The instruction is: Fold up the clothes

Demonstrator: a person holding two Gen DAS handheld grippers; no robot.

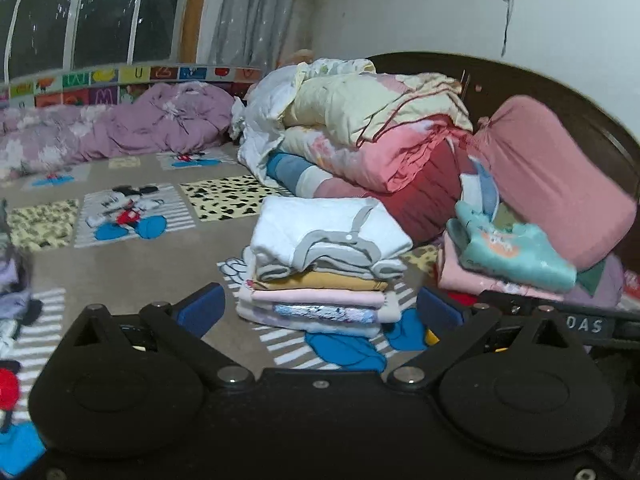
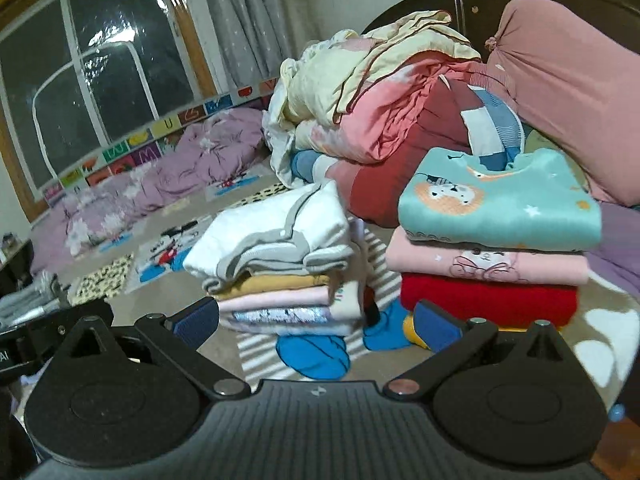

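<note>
Two stacks of folded clothes stand on the cartoon-print bed sheet [image 1: 132, 264]. The nearer stack has a white garment with grey trim [image 1: 328, 232] [image 2: 272, 228] on top. The other stack holds a teal top [image 1: 516, 252] [image 2: 500, 204] over a pink piece [image 2: 480, 264] and a red piece [image 2: 488, 300]. My left gripper [image 1: 320, 312] hovers in front of the white-topped stack, open, nothing between its blue pads [image 1: 200, 308]. My right gripper [image 2: 316, 324] is open too, short of both stacks, holding nothing.
A heap of folded quilts [image 1: 380, 132] and a pink pillow [image 1: 552, 184] lean on the dark headboard [image 1: 560, 88] behind the stacks. A purple duvet [image 1: 120, 128] lies along the window side. Loose clothes [image 1: 12, 296] show at the left edge.
</note>
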